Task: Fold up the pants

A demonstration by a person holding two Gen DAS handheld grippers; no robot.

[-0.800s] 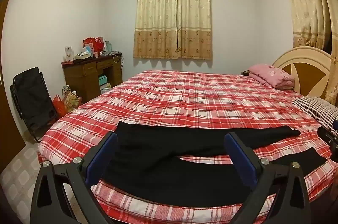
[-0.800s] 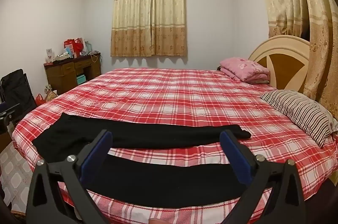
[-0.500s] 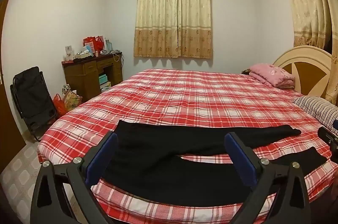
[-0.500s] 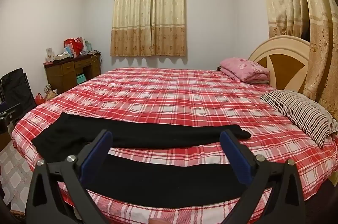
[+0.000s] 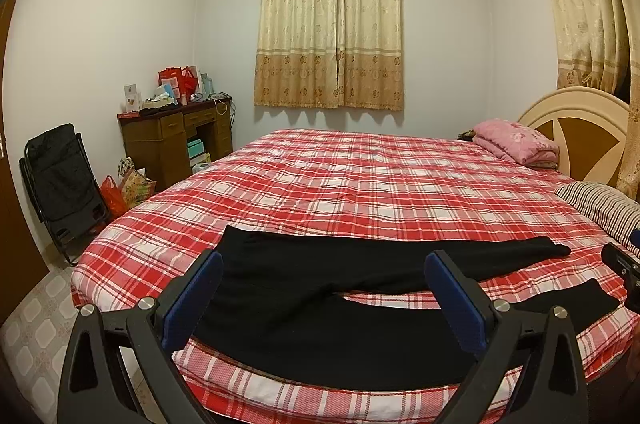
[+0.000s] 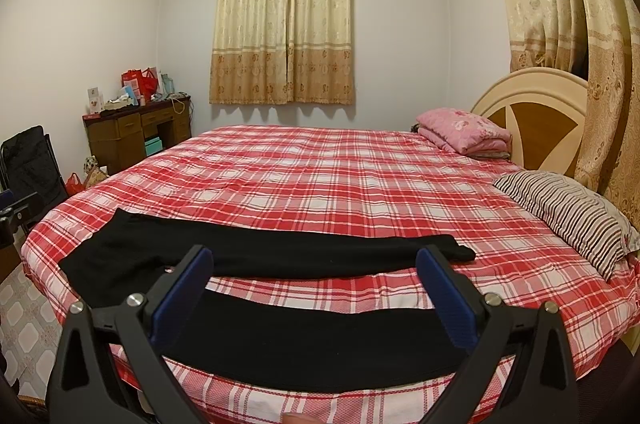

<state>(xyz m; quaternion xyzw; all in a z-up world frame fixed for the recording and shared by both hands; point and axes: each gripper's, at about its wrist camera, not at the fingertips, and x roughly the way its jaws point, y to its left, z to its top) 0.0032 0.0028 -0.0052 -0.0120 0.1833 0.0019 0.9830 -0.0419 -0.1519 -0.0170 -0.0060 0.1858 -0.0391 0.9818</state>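
Black pants (image 5: 304, 288) lie flat, legs apart, along the near edge of the plaid bed (image 5: 360, 184), with left hand-held gripper (image 5: 324, 298) and right hand-held gripper (image 6: 314, 294) both spread, empty, above them.

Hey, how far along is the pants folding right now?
Done: the black pants lie spread flat on the plaid bed, legs apart. In hand: nothing; left gripper and right gripper hover open. Left: every fold.

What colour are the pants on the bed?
Black. The pants show best in the right wrist view, spread on the red plaid bed.
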